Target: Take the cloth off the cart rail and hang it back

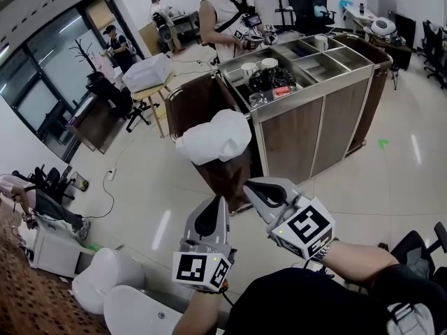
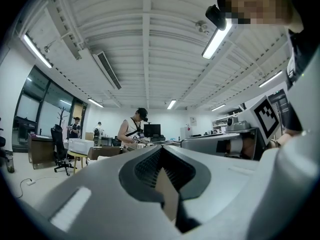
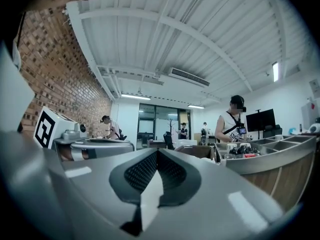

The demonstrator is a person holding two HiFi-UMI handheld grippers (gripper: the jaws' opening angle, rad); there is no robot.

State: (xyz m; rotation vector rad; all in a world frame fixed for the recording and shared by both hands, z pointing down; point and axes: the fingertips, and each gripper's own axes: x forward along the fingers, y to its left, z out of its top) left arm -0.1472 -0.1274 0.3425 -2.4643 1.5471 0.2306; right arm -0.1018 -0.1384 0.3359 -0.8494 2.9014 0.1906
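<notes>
A white cloth point(image 1: 213, 137) hangs bunched over the top edge of the brown end section of the cart point(image 1: 318, 121), at the cart's near left corner. Both grippers hover low in the head view, short of the cloth and not touching it. My left gripper point(image 1: 218, 202) points up at the cloth, shut with nothing in it. My right gripper point(image 1: 250, 187) is just to its right, also shut and empty. In the left gripper view the left gripper point(image 2: 161, 149) has its jaws meeting, and so does the right gripper point(image 3: 157, 153) in the right gripper view. The cart point(image 3: 270, 159) shows at the right of the right gripper view.
The cart's steel top point(image 1: 328, 65) holds cups and dark items in compartments. A person point(image 1: 227, 12) stands at its far side. A white box sits on a small table point(image 1: 147, 72) at the left. White rounded bins point(image 1: 105, 278) stand at the lower left. Open tiled floor point(image 1: 391, 166) lies to the right.
</notes>
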